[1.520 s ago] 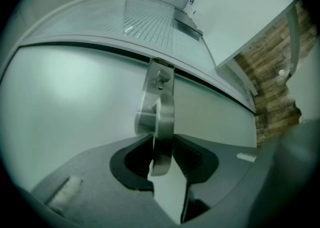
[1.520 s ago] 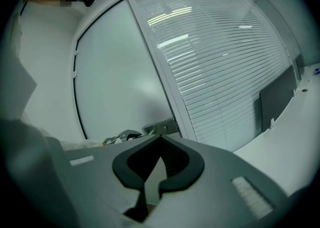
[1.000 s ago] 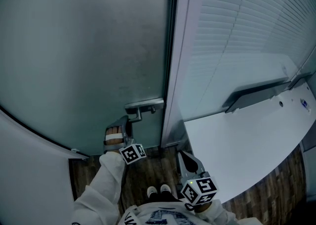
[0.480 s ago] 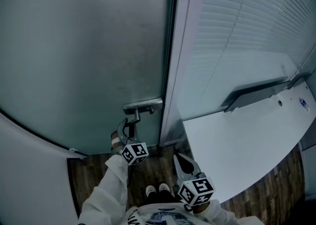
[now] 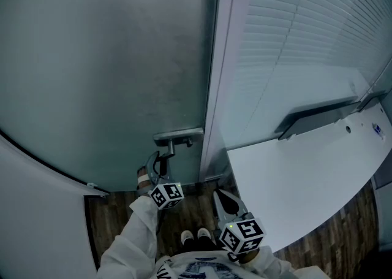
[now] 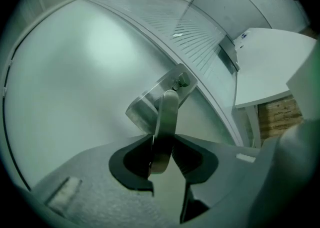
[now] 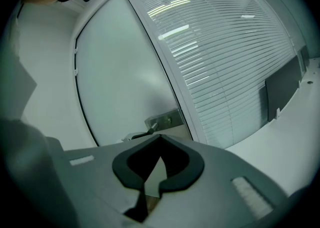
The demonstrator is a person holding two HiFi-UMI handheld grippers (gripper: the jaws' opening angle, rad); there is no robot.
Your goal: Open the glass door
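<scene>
The frosted glass door (image 5: 110, 75) fills the upper left of the head view, and its metal handle plate (image 5: 179, 135) sits near the door's right edge. The lever (image 6: 167, 117) hangs down from the plate and runs between the pads of my left gripper (image 6: 164, 144). The jaws are closing on the lever and both pads touch it. In the head view the left gripper (image 5: 157, 164) is just under the plate. My right gripper (image 5: 218, 195) is held low and to the right, near my body, its tips together with nothing in them. The right gripper (image 7: 160, 137) faces the handle plate (image 7: 162, 120) from a distance.
A pale door frame (image 5: 223, 87) stands right of the door, with a slatted blind (image 5: 306, 38) behind glass beyond it. A white desk (image 5: 294, 179) juts in at the right. A white panel (image 5: 37, 210) closes the left. Dark wood floor (image 5: 119, 210) and my shoes (image 5: 197, 235) lie below.
My left gripper has rolled on the lever, and the lever has swung from level to pointing down. The right gripper has stayed in place.
</scene>
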